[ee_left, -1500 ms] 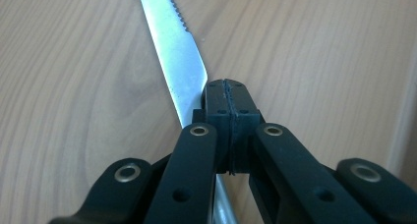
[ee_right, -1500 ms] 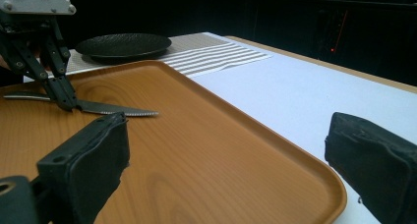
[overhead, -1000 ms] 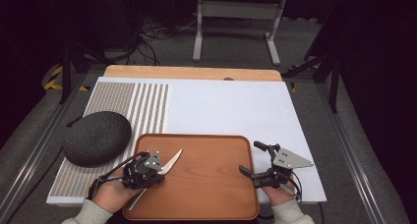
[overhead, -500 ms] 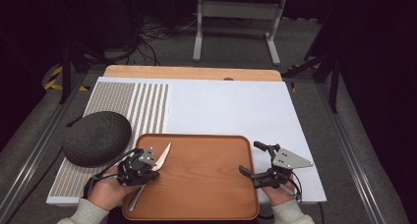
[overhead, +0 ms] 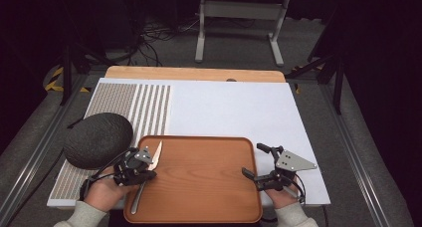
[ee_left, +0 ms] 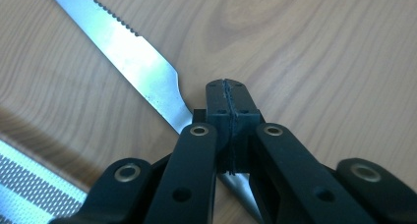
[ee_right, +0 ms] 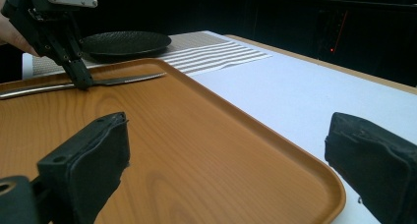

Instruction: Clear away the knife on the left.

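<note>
The left hand-held gripper [overhead: 144, 168] sits over the near left corner of the wooden tray [overhead: 199, 187], its jaws pressed fully together. In the left gripper view the closed tips [ee_left: 230, 108] come down right at the neck of a table knife [ee_left: 140, 69], where the blade narrows into the handle. The knife passes under the jaws rather than between them, and whether the tips actually touch the metal cannot be told. The knife lies flat on the tray: its serrated blade runs forward and away from this hand-held gripper, and its handle trails back beneath it toward the person.

Just to the outer side of the left hand-held gripper, off the tray, a dark round plate [overhead: 98, 139] rests on a striped mat [overhead: 129, 107].

The right hand-held gripper [overhead: 259, 162] is held at the tray's right edge, well apart from the knife, with its jaws spread wide and nothing between them. In the right gripper view one jaw stands over the tray and the other over the white table [ee_right: 314, 96] beside it.
</note>
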### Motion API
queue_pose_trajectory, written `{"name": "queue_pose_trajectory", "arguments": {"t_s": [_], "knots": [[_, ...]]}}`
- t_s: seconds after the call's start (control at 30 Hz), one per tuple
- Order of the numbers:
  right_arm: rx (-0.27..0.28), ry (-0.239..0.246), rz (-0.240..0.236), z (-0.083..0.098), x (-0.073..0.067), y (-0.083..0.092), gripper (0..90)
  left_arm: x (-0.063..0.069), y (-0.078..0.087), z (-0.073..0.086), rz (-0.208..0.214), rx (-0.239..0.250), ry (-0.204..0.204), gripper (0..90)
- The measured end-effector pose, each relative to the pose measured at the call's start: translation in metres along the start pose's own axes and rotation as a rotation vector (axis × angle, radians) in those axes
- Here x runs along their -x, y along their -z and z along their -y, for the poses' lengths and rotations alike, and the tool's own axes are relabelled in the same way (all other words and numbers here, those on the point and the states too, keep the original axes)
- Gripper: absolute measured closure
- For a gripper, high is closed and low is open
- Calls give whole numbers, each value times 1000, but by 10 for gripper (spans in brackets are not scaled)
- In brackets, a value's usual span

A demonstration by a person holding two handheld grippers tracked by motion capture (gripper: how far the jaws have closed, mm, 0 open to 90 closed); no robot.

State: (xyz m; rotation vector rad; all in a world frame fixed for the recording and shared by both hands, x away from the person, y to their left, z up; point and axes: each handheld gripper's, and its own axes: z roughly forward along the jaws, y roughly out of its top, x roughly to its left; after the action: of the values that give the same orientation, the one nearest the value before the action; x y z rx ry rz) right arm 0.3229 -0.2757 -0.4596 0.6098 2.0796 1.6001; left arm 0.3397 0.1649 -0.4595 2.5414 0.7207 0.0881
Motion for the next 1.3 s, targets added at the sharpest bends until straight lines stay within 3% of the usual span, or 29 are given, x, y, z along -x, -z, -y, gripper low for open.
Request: {"name": "queue_pose_trajectory", "arguments": {"t_s": [0.73,0.93,1.0,1.2,1.3], "knots": [[1,-4,0,0,0,0,37,-11,7,10,-12,-16,61,898],[0,-4,-2,0,0,0,37,-11,9,11,-7,16,56,881],[0,-3,1,0,0,0,37,-10,13,11,-14,54,50,801],[3,-4,-2,0,0,0,38,-6,24,12,-53,184,-12,396],[0,-3,-1,0,0,0,38,-4,30,14,-74,232,-31,262]]}}
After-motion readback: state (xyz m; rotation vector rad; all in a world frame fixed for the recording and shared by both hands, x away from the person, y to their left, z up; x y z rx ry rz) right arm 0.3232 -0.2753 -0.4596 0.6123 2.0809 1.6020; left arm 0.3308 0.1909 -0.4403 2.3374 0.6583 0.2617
